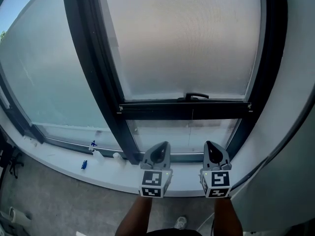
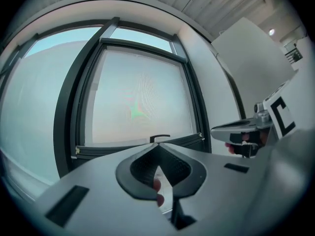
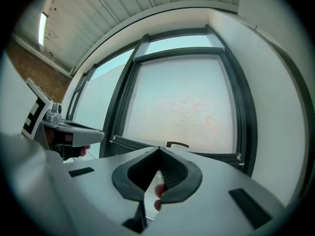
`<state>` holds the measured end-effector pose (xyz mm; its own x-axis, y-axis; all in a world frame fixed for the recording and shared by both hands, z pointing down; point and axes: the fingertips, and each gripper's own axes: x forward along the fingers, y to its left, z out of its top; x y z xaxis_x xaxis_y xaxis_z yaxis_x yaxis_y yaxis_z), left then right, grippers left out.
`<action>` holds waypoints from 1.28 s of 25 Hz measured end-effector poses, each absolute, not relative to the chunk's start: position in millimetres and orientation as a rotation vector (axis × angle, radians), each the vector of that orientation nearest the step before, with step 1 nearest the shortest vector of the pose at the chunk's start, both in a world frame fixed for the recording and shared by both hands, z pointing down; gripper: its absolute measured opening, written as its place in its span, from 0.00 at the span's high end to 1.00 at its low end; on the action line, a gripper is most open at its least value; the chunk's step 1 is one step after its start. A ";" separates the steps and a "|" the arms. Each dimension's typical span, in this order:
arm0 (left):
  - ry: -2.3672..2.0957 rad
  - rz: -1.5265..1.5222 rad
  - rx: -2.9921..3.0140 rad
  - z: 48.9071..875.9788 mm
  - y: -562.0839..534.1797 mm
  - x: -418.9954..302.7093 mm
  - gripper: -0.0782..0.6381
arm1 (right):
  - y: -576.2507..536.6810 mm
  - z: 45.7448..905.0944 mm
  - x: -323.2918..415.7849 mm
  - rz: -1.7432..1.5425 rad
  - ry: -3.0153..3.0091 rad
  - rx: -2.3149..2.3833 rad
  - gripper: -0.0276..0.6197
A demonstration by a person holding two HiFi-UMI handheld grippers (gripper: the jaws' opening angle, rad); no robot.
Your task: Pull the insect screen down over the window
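Observation:
The insect screen [image 1: 182,38] is a pale mesh filling the dark-framed window. Its dark bottom bar [image 1: 187,110] hangs a short way above the sill, with a small black handle [image 1: 197,97] on top. A strip of bare glass [image 1: 182,134] shows under the bar. My left gripper [image 1: 161,147] and right gripper [image 1: 211,146] are side by side below the bar, both shut with nothing between the jaws, touching neither bar nor handle. The left gripper view has the shut left gripper [image 2: 156,144] pointing at the handle [image 2: 159,138]. In the right gripper view the right gripper [image 3: 158,148] points at the handle [image 3: 177,144].
A white sill [image 1: 59,159] runs under the window, with two small blue items [image 1: 84,164] on it. A fixed pane [image 1: 49,77] fills the left side. The white wall [image 1: 295,97] is close on the right. Grey floor and a shoe [image 1: 180,222] lie below.

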<state>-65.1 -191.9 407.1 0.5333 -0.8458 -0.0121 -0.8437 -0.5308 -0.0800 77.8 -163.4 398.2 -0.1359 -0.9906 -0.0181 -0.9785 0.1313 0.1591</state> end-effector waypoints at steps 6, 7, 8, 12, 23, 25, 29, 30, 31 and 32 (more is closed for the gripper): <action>1.434 -0.073 -2.739 417.7 -150.7 -86.7 0.89 | -125.5 413.1 44.9 -0.184 -2.267 1.976 0.95; 1.427 -0.076 -2.746 419.6 -143.3 -90.7 0.89 | -118.1 415.7 38.6 -0.181 -2.264 1.970 0.95; 1.421 -0.076 -2.752 421.3 -136.1 -94.5 0.89 | -110.8 418.4 32.4 -0.179 -2.261 1.964 0.95; 1.403 -0.070 -2.782 429.0 -110.4 -104.2 0.89 | -81.9 427.7 11.8 -0.184 -2.240 1.939 0.95; 1.367 -0.122 -2.797 443.6 -65.4 -97.0 0.89 | -33.2 432.0 2.0 -0.205 -2.231 1.950 0.95; 1.368 -0.133 -2.795 444.5 -59.6 -94.0 0.89 | -27.0 429.8 4.6 -0.215 -2.236 1.958 0.95; 1.376 -0.138 -2.779 441.6 -46.5 -82.5 0.89 | -14.2 426.8 13.6 -0.208 -2.262 1.959 0.95; 1.384 -0.133 -2.770 439.8 -43.3 -79.5 0.89 | -11.1 427.4 16.9 -0.206 -2.265 1.956 0.95; 1.395 -0.129 -2.762 438.6 -40.5 -77.0 0.89 | -8.2 428.6 20.4 -0.205 -2.267 1.954 0.95; 1.407 -0.126 -2.756 437.9 -38.0 -74.8 0.89 | -5.4 429.2 23.4 -0.208 -2.268 1.952 0.95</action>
<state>-74.8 -38.0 437.9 0.5839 -0.8102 0.0519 -0.8065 -0.5862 -0.0768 23.4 -5.4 429.2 -0.1472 -0.9890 0.0175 -0.9693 0.1478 0.1964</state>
